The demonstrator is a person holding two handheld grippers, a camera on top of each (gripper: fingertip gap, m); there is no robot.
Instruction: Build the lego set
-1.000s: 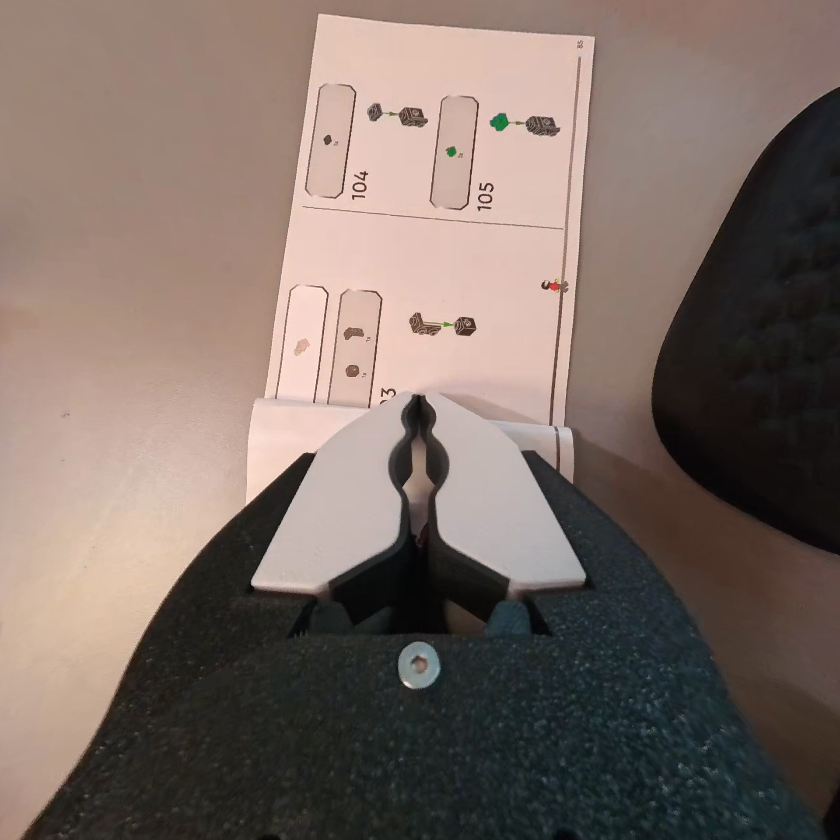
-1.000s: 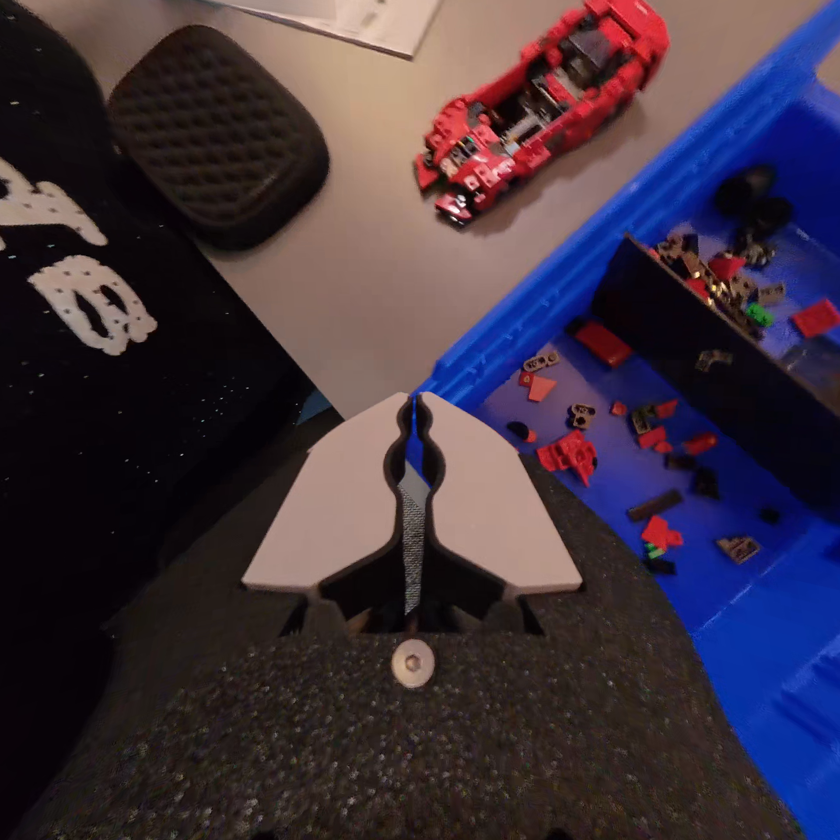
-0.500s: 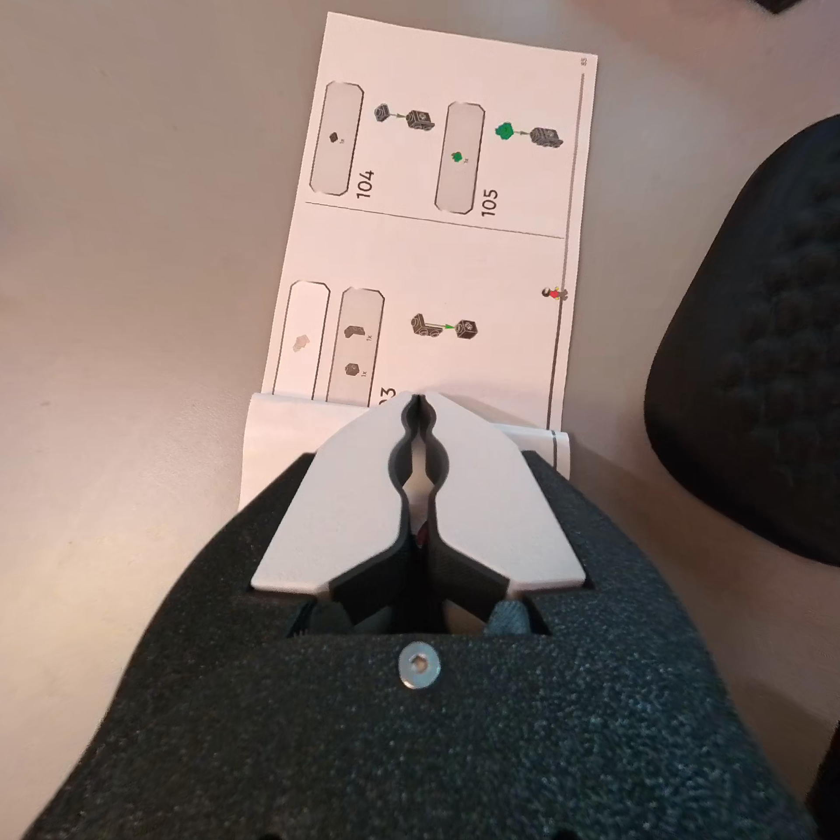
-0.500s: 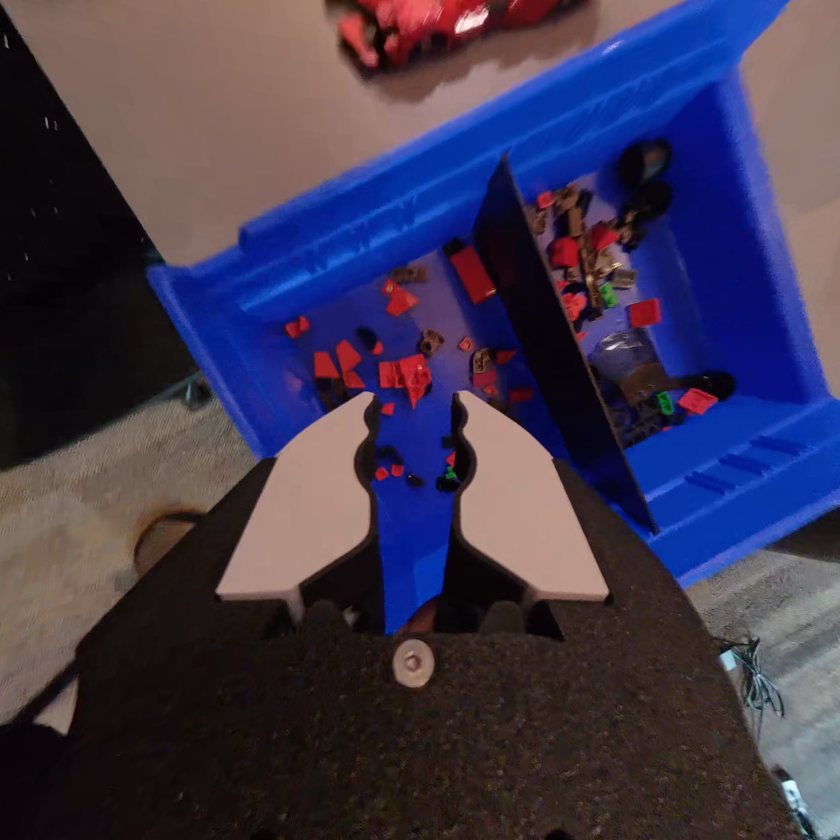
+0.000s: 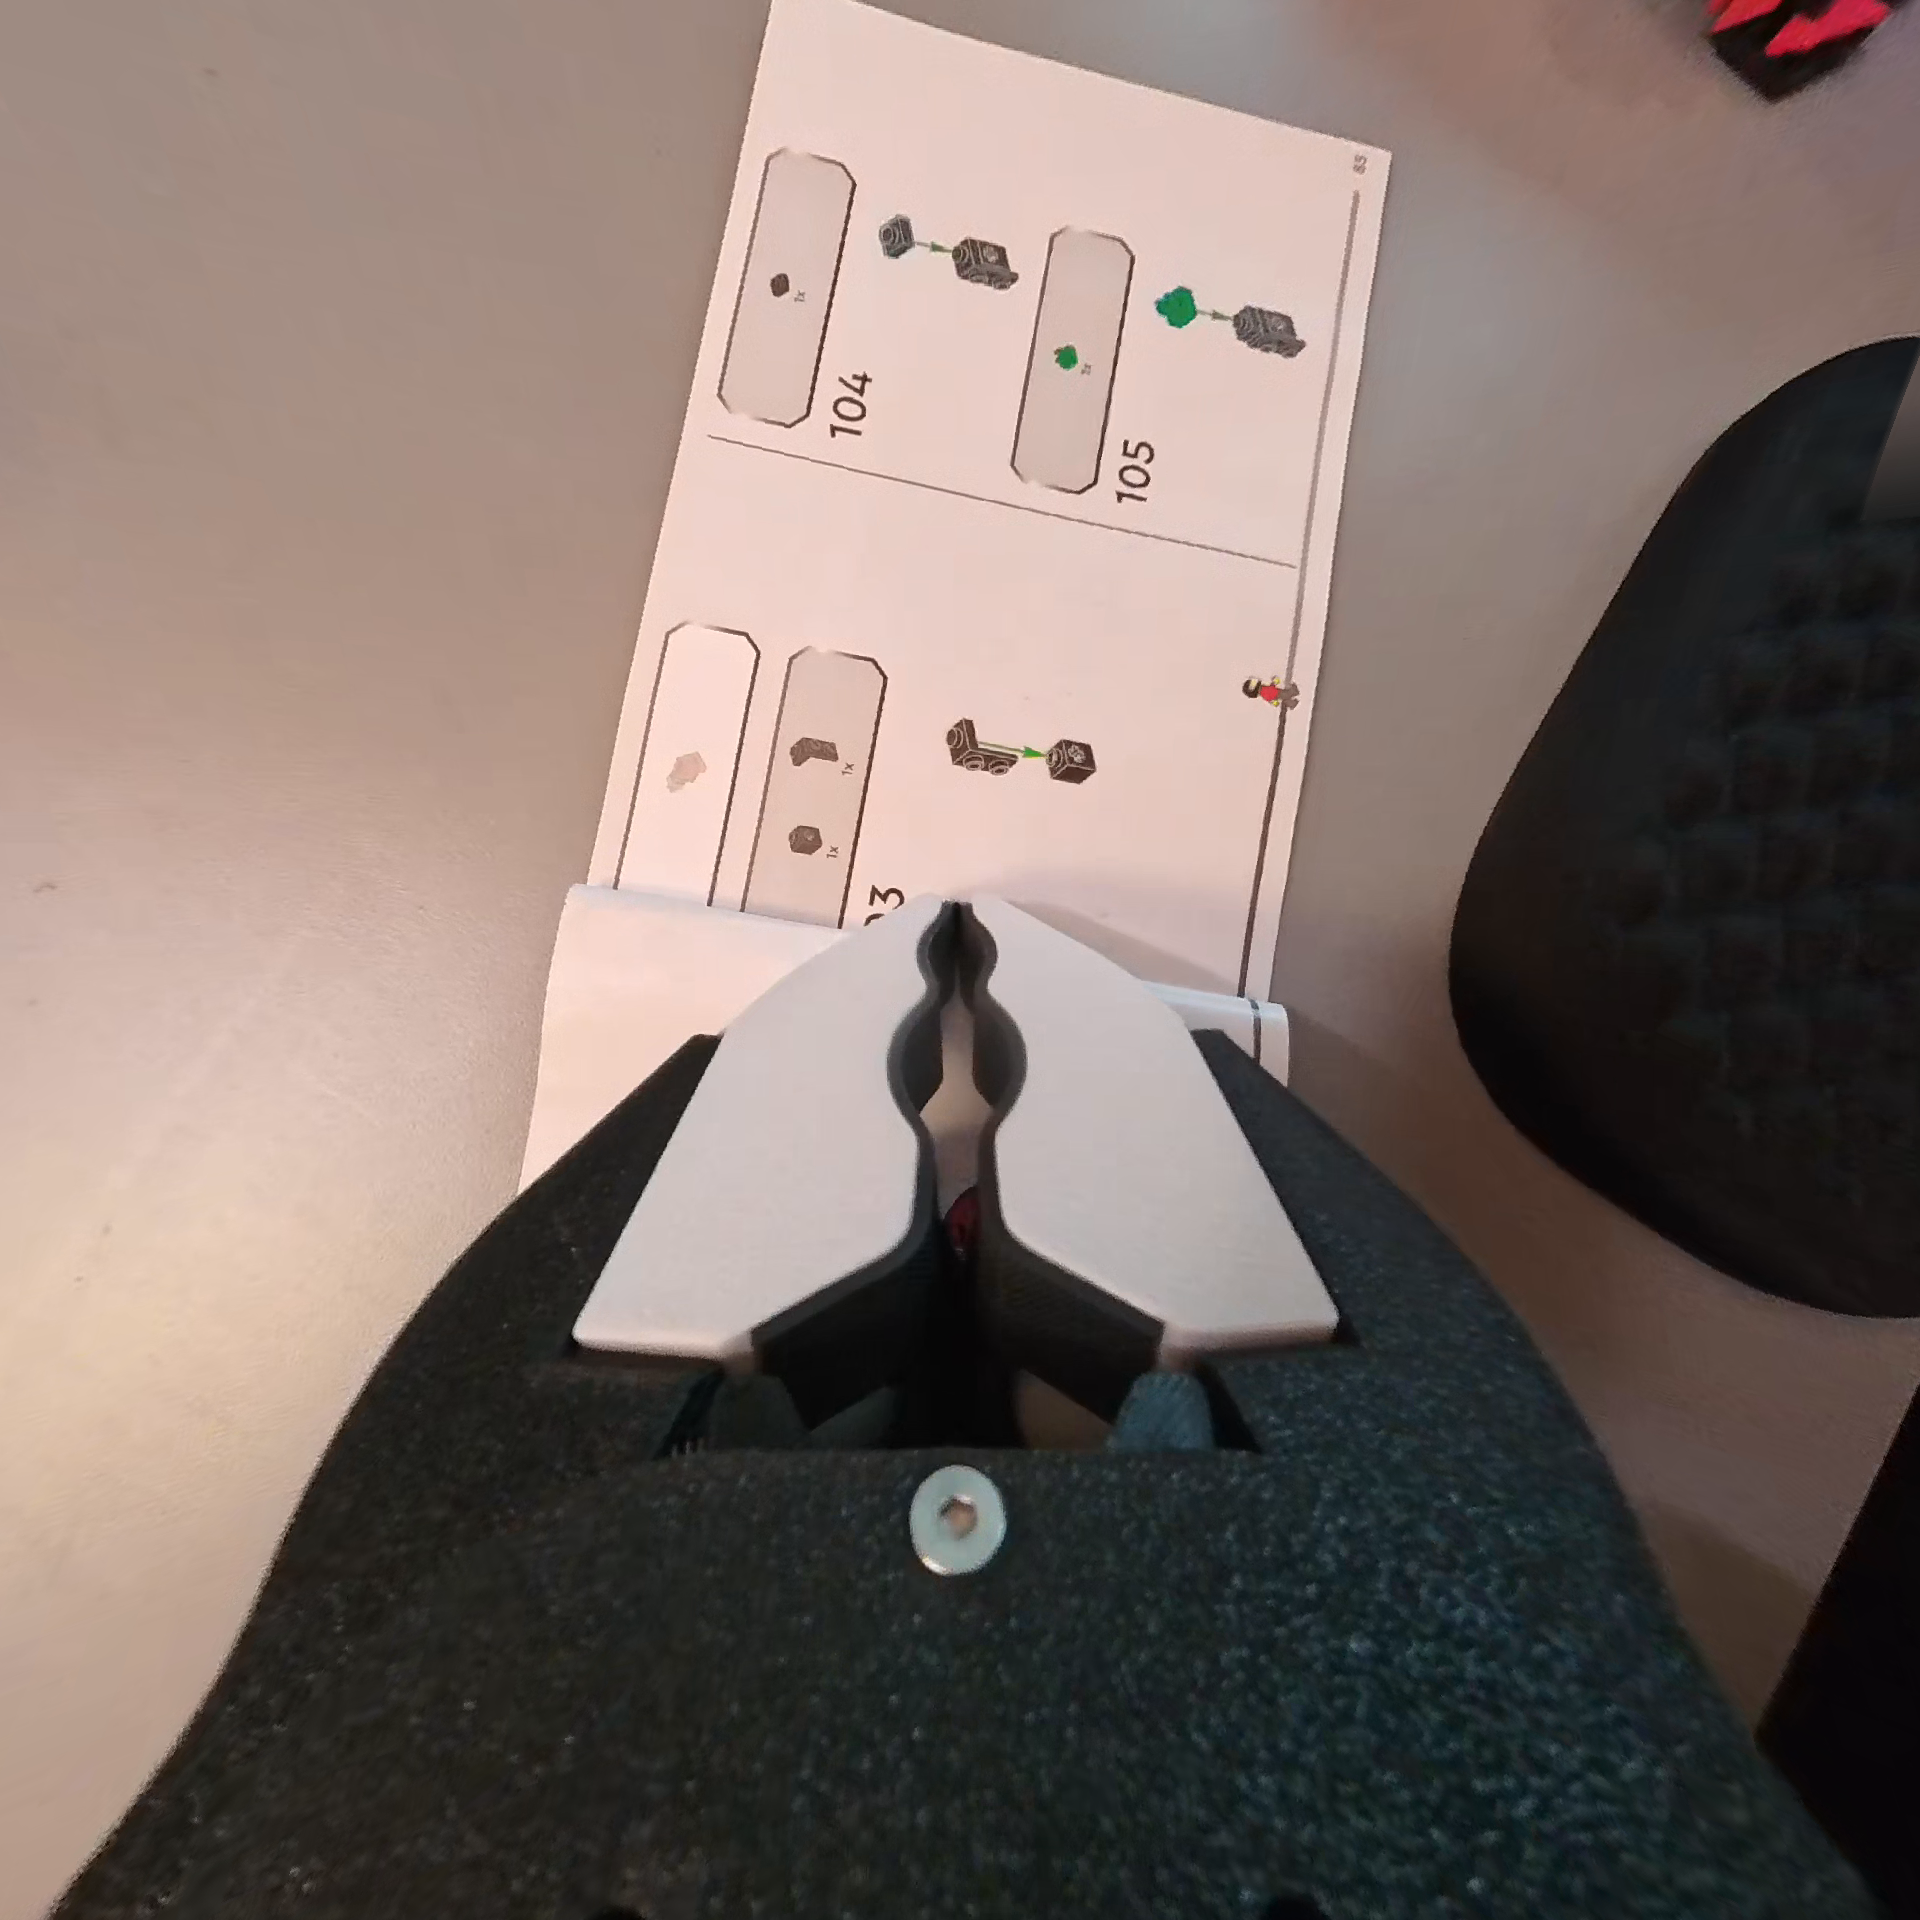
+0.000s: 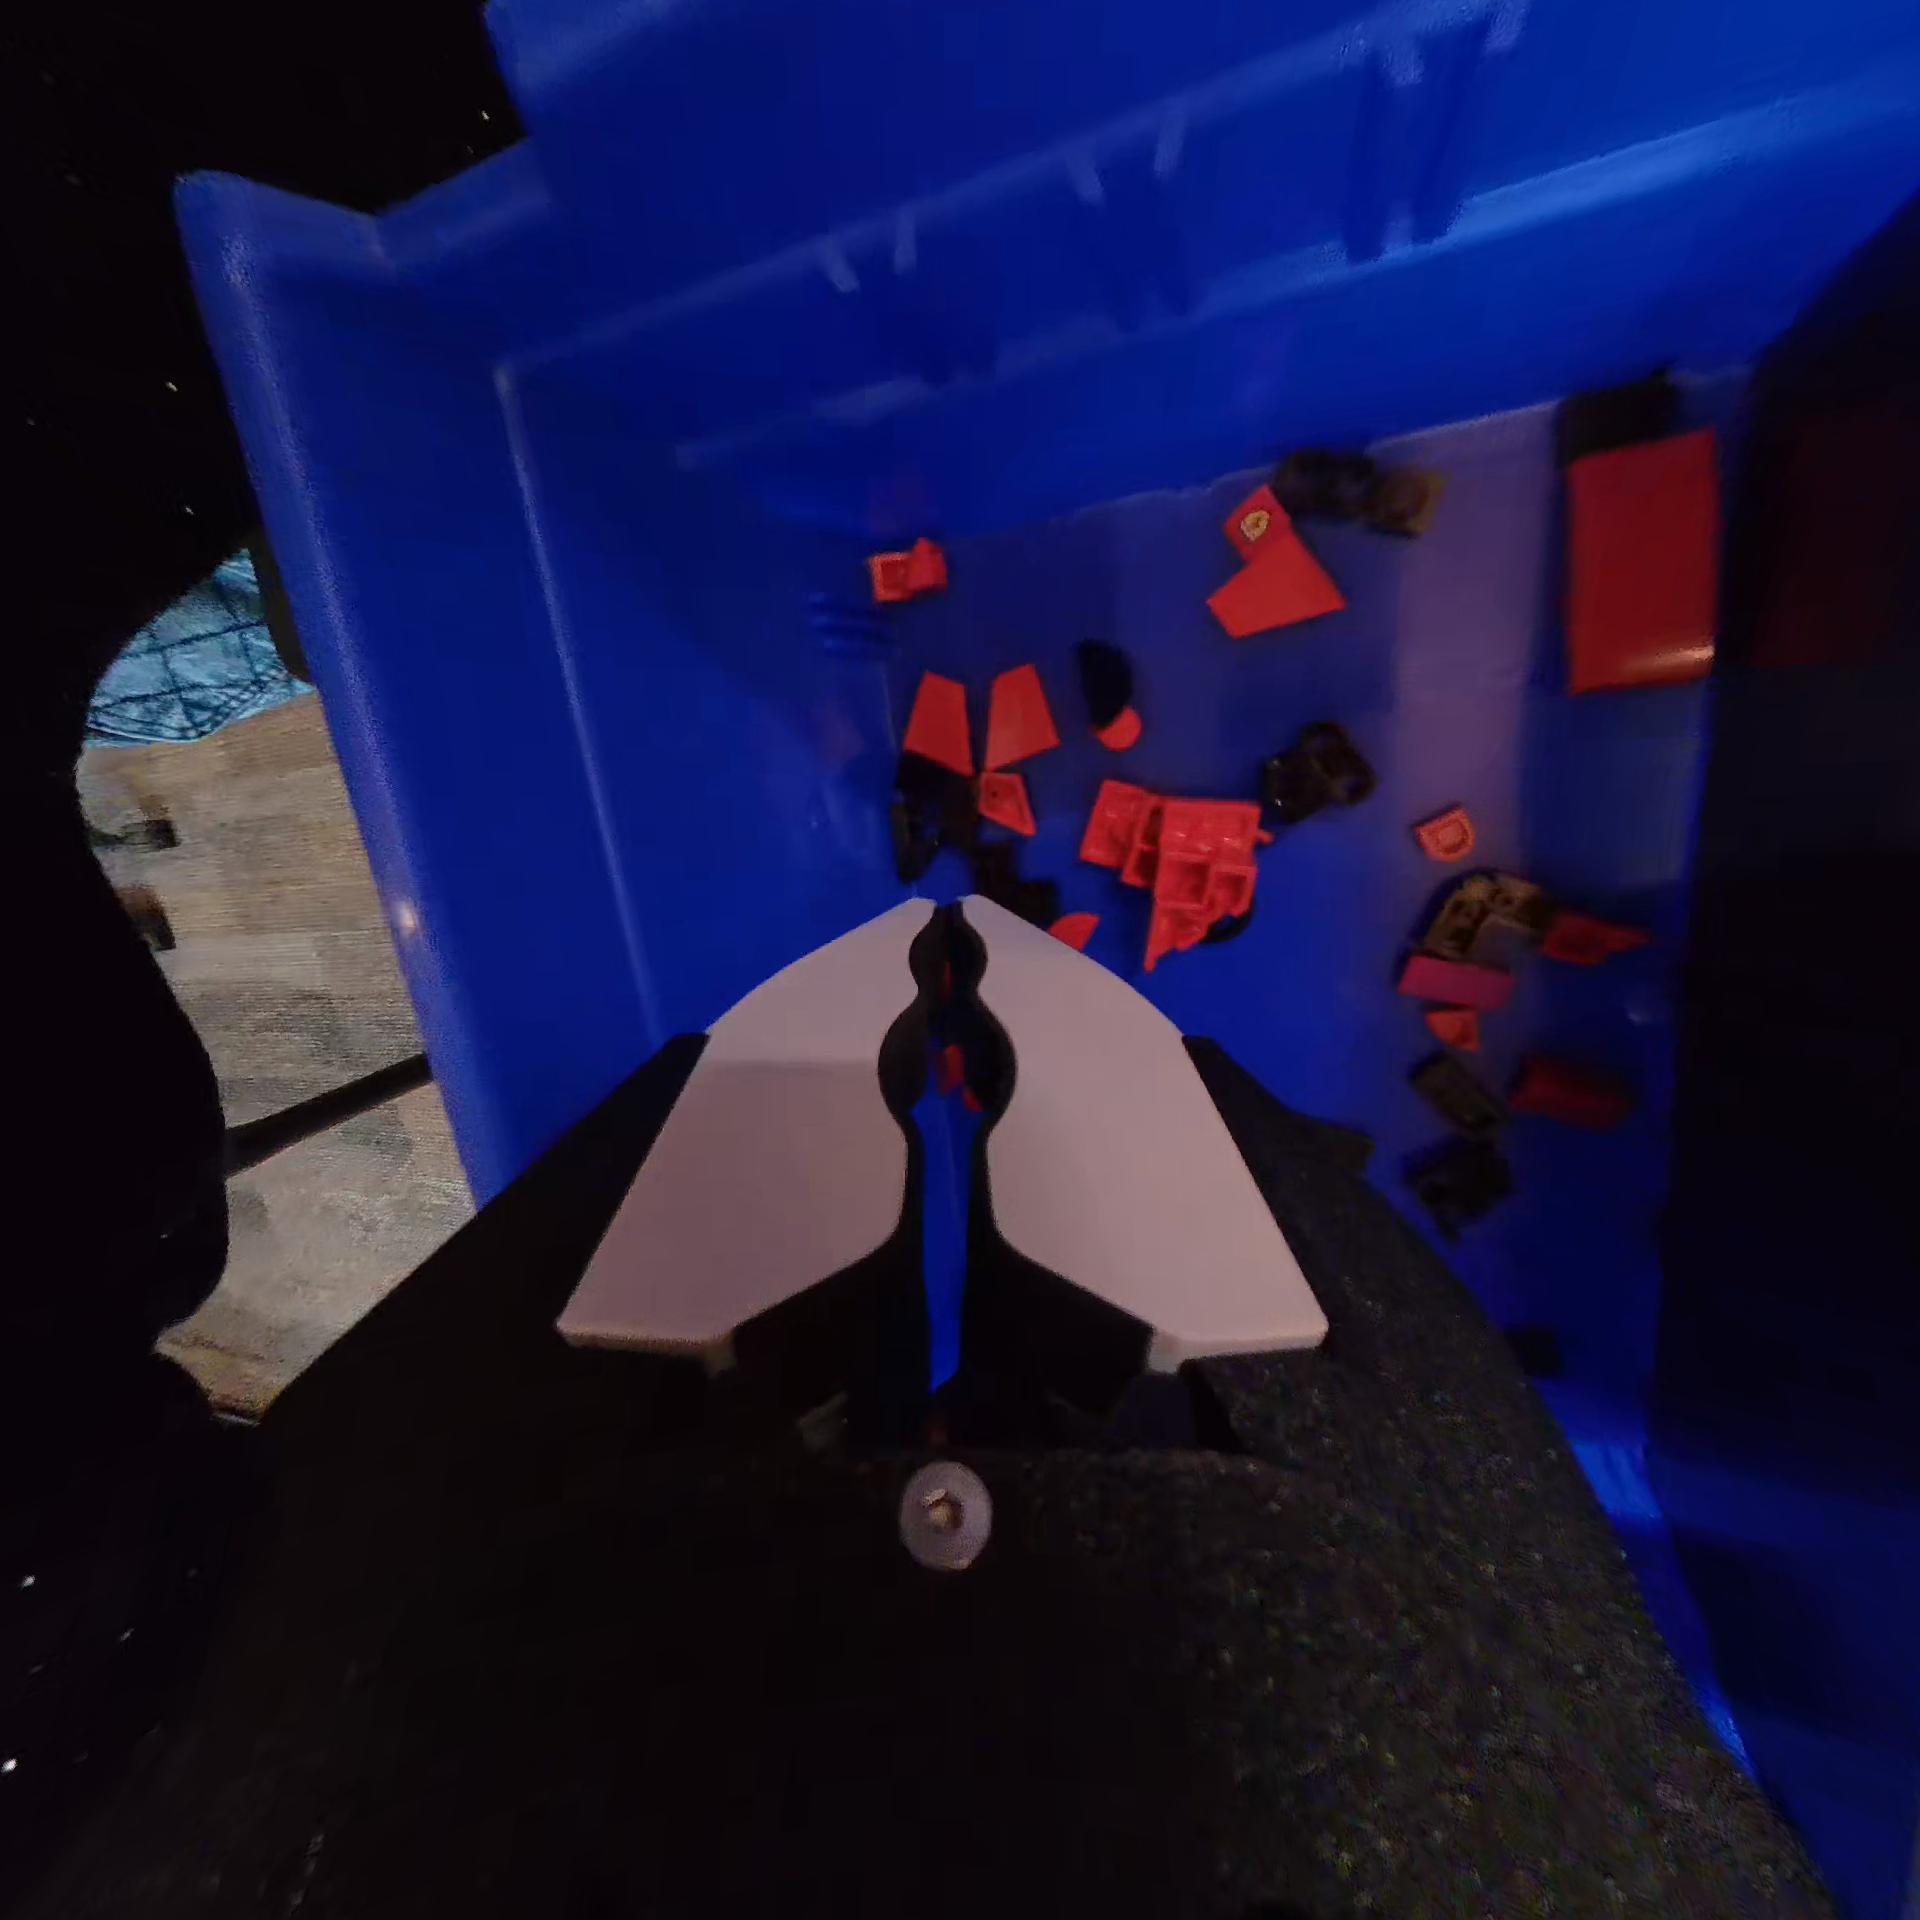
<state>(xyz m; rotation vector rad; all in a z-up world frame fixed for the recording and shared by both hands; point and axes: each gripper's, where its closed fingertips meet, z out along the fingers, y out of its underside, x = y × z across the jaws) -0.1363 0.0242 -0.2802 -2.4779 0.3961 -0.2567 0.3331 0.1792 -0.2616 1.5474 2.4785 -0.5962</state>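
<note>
Right wrist view: right hand-held gripper [image 6: 953, 914] tips meet, perhaps pinching red piece [image 6: 951, 1065].

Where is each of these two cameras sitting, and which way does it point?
Left wrist view: sits on the left gripper, looking down its closed fingers at an instruction booklet on the table.
Right wrist view: sits on the right gripper, looking into a blue bin of loose bricks.
Shared: nothing apart from each showing its own gripper.

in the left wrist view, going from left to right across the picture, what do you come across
Bare grey table → white instruction booklet, with the shut left gripper over its near edge → black dimpled pad at the right edge.
</note>
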